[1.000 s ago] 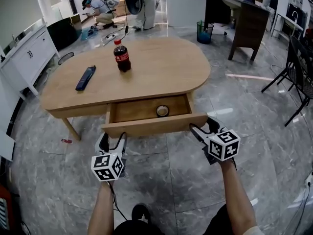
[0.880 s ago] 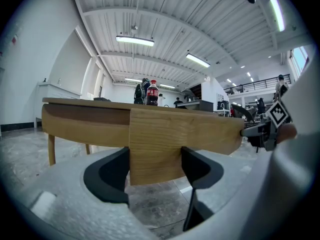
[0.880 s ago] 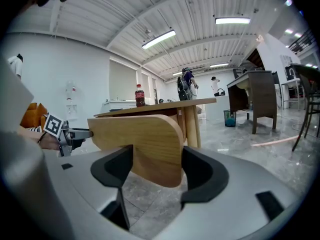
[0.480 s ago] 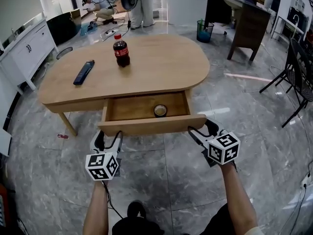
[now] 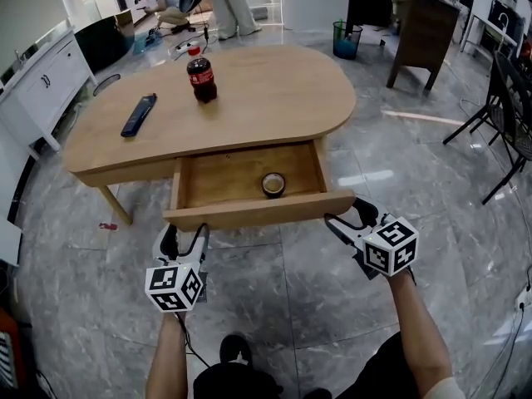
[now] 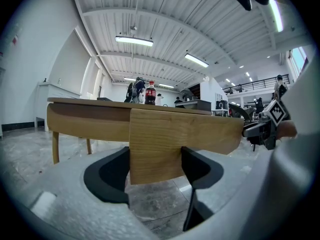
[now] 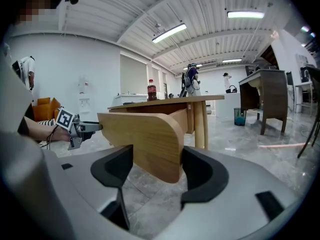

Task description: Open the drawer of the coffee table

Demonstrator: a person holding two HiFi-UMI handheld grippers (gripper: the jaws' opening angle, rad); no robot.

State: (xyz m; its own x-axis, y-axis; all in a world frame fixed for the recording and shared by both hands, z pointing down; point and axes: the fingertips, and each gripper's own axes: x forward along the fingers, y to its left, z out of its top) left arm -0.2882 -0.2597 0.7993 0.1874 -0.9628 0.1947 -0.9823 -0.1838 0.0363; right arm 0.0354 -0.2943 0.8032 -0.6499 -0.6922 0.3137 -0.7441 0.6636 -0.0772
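Note:
The wooden coffee table (image 5: 274, 90) has its drawer (image 5: 249, 175) pulled out toward me. Inside the drawer lies a small round tin (image 5: 273, 184). My left gripper (image 5: 186, 233) is shut on the left end of the drawer front (image 5: 258, 209), and my right gripper (image 5: 343, 214) is shut on its right end. In the left gripper view the drawer front (image 6: 165, 134) fills the space between the left gripper's (image 6: 156, 164) pads. The right gripper view shows the rounded end of the drawer front (image 7: 145, 134) held in the right gripper (image 7: 156, 166).
A cola bottle (image 5: 199, 79) and a dark remote (image 5: 138, 115) rest on the table top. A white cabinet (image 5: 41, 81) stands at left, with a dark desk (image 5: 416, 23) and a green bin (image 5: 346, 40) at the back. A black chair (image 5: 511, 115) is at right. People are beyond the table.
The drawer has slid further out of the table. Both grippers have drawn back toward me with its front held.

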